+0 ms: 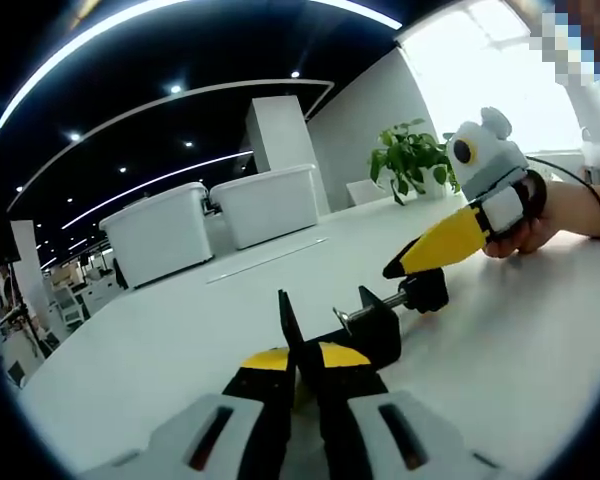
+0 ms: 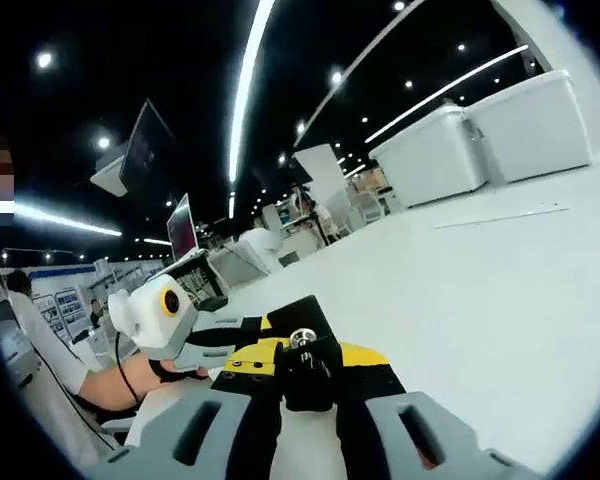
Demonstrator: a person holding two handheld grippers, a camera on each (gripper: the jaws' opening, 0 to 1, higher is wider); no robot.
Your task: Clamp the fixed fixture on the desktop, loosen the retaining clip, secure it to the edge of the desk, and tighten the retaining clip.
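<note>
A black clamp fixture (image 1: 375, 325) rests on the white table (image 1: 160, 350). My left gripper (image 1: 302, 350) is shut on its thin body plate. A threaded screw ends in a black knob (image 1: 425, 290) to the right. My right gripper (image 1: 405, 268) comes in from the right, held by a hand (image 1: 535, 225), with its yellow jaw lying over that knob. In the right gripper view the knob (image 2: 305, 375) sits between my right gripper (image 2: 305, 355) jaws, which are shut on it. The fixture (image 2: 305, 312) lies beyond, and the left gripper (image 2: 255, 345) holds it from the left.
Two white lidded bins (image 1: 160, 235) (image 1: 270, 200) stand at the back of the table, and a potted plant (image 1: 410, 160) at the far right. A thin strip (image 1: 265, 262) lies on the table in front of the bins. A person's arm (image 2: 100, 385) reaches in from the left.
</note>
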